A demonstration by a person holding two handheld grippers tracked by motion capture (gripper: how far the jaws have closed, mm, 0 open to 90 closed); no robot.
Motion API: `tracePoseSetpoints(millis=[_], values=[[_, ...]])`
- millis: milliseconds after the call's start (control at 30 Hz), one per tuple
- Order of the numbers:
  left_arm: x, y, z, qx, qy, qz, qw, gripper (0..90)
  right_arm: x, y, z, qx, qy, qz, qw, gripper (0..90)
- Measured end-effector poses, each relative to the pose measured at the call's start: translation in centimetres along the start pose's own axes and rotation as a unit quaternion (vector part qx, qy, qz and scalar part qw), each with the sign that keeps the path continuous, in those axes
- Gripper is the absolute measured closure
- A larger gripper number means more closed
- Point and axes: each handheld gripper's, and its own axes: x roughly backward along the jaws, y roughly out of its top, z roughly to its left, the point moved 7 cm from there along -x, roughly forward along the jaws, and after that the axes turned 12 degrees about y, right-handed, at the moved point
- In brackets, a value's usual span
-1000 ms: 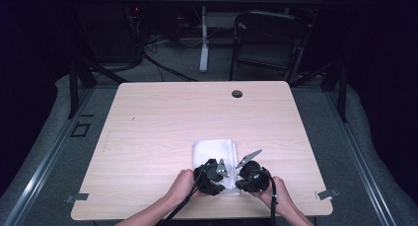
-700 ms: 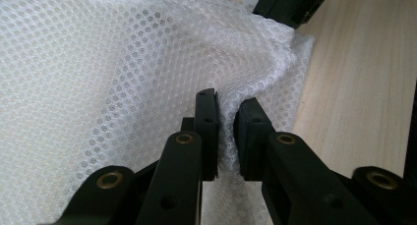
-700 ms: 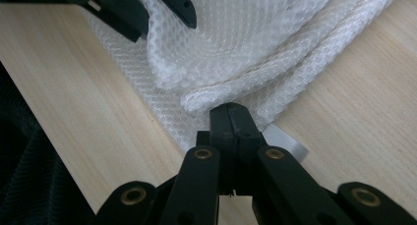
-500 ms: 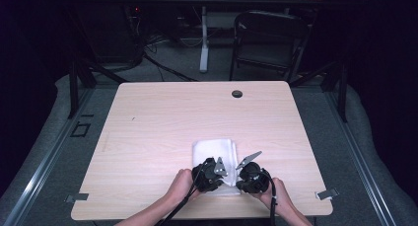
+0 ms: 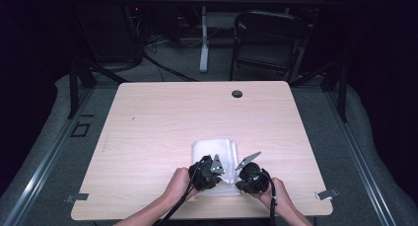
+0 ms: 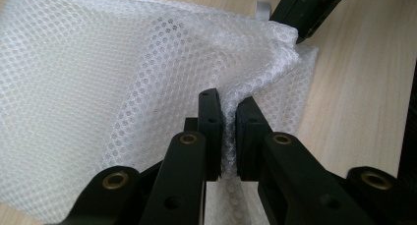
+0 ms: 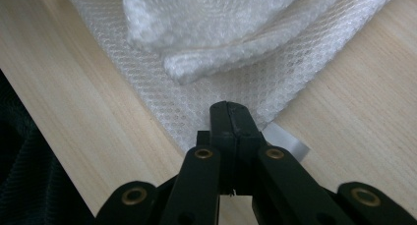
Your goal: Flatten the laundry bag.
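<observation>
A white mesh bag lies folded on the wooden table near its front edge. In the left gripper view, my left gripper is shut on a raised fold of the mesh, which bunches up between the pads. My right gripper is shut on the near corner of the mesh, beside a small white tab. From above, both grippers sit side by side at the bag's near edge, left gripper and right gripper, each held in a hand.
A round cable hole sits near the table's far edge. A dark chair and cables stand on the floor beyond the table. The table's front edge runs just under the hands.
</observation>
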Motion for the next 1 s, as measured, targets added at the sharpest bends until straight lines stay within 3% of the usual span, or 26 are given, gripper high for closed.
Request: tracePoseSetpoints(millis=[233, 767, 1000], values=[[0.8, -0.1, 0.8, 0.010, 0.015, -0.011, 0.9998, 84.1, 0.1, 0.0, 0.0, 0.004, -0.001, 0.009, 1.0000, 90.0], [2.8, -0.8, 1.8, 0.027, 0.030, -0.024, 0.9989, 84.5, 0.1, 0.0, -0.1, 0.008, -0.001, 0.012, 0.9999, 90.0], [2.6, -0.8, 1.6, 0.023, 0.030, -0.023, 0.9990, 84.7, 0.7, 0.9, 0.3, 0.023, -0.008, -0.020, 0.9995, 90.0]])
